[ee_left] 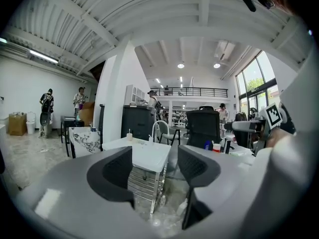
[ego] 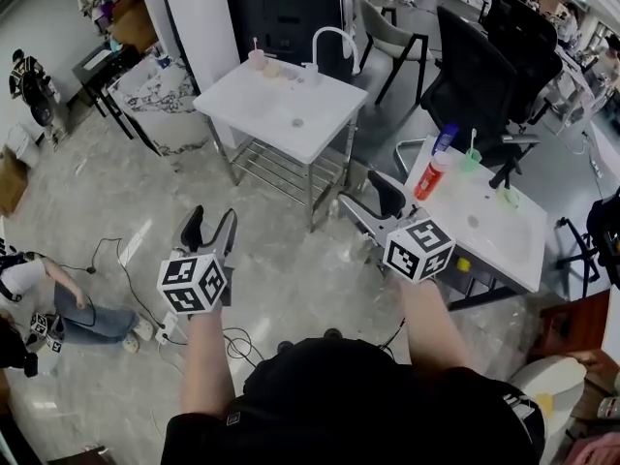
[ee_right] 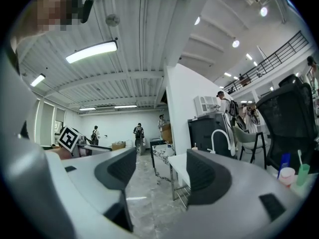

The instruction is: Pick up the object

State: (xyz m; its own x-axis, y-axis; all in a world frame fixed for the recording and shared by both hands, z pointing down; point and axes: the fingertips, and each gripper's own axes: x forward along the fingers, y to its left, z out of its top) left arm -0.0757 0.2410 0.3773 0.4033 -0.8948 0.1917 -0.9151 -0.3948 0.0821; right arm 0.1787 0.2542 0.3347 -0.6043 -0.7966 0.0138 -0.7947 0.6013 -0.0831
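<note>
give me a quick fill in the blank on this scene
1. The left tongs and right tongs both stand ___, with nothing between them.
2. The red bottle stands on the sink table at the head view's ___ side.
3. The faucet on the other sink table is ___ in colour.
Missing words: open; right; white.

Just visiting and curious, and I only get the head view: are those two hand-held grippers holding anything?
Observer: No. The left gripper view shows the left hand-held gripper open, with only the white sink table well beyond its jaws.
Operator: And the right one?
Observer: In its own view the right hand-held gripper is open and empty too.
Operator: What's overhead?
Observer: A long strip light on a ribbed ceiling.
</note>
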